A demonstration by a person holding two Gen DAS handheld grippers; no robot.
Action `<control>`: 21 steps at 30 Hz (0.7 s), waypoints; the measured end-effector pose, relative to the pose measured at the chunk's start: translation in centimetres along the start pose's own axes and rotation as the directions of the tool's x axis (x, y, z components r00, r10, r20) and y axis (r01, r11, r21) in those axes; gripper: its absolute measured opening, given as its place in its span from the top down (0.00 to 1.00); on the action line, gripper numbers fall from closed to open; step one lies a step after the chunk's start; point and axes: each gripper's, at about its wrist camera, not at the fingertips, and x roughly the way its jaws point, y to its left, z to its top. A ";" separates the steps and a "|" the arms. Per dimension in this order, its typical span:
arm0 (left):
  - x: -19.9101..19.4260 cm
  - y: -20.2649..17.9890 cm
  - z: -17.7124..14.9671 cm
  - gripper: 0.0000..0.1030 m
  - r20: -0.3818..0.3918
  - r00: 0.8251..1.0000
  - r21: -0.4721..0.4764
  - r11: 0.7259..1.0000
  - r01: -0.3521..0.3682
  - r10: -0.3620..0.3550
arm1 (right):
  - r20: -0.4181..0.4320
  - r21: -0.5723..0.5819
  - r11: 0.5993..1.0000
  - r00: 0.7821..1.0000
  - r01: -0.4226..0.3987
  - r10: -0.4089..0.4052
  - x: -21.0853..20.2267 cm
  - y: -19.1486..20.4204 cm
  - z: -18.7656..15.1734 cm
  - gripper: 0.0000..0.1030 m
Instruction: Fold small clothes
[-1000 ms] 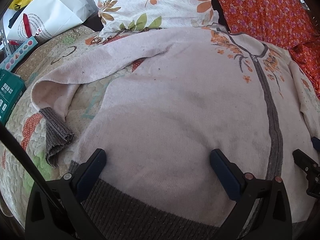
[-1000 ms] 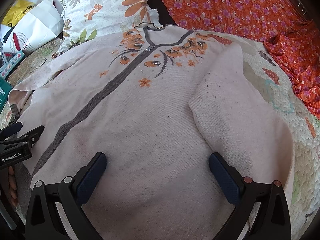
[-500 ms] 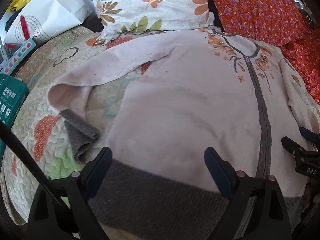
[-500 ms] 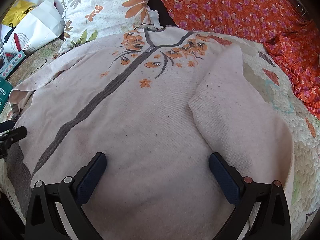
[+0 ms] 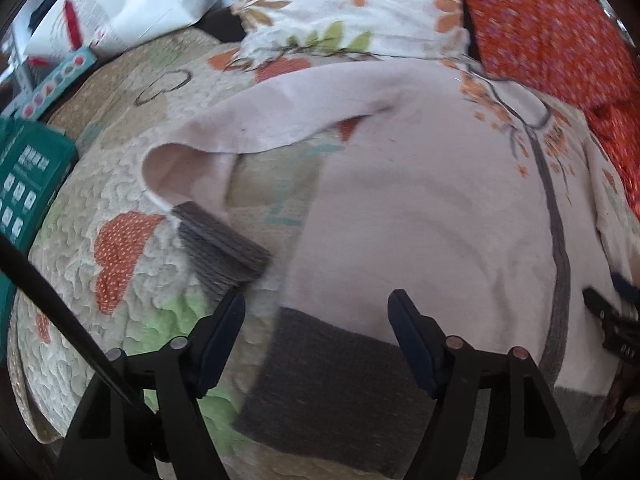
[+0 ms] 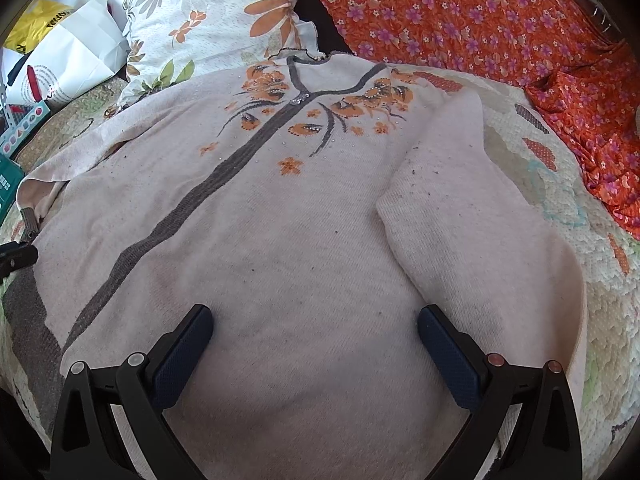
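Observation:
A pale pink cardigan with orange flowers and a grey front band lies flat, front up, on a quilted bed; it also shows in the left wrist view. Its left sleeve bends back, its grey cuff lying on the quilt. Its right sleeve lies folded over the body. My left gripper is open and empty above the grey hem at the lower left corner. My right gripper is open and empty over the lower body. The right gripper's tip shows at the left view's right edge.
A floral pillow and an orange flowered cloth lie beyond the collar. A white bag, a green box and a patterned strip sit at the left. The quilt shows left of the hem.
My left gripper has moved left and back toward the hem's left corner, so more quilt and the cuff show. The right gripper has stayed put, still open.

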 end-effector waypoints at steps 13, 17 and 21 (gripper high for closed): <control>1.0 3.1 1.1 0.29 -0.064 0.992 -0.056 0.993 0.105 -0.108 | 0.038 0.245 0.939 0.970 -0.241 0.239 -7.0 -4.3 -0.8 0.14; 1.8 3.2 1.2 0.29 -0.111 0.976 -0.069 0.981 0.183 -0.190 | -0.057 0.361 0.903 0.961 -0.233 0.271 -7.5 -6.5 -4.9 0.14; 2.0 2.3 0.9 0.32 -0.156 0.955 -0.051 0.968 0.246 -0.251 | -0.088 0.398 0.883 0.948 -0.249 0.307 -8.1 -6.5 -8.3 0.15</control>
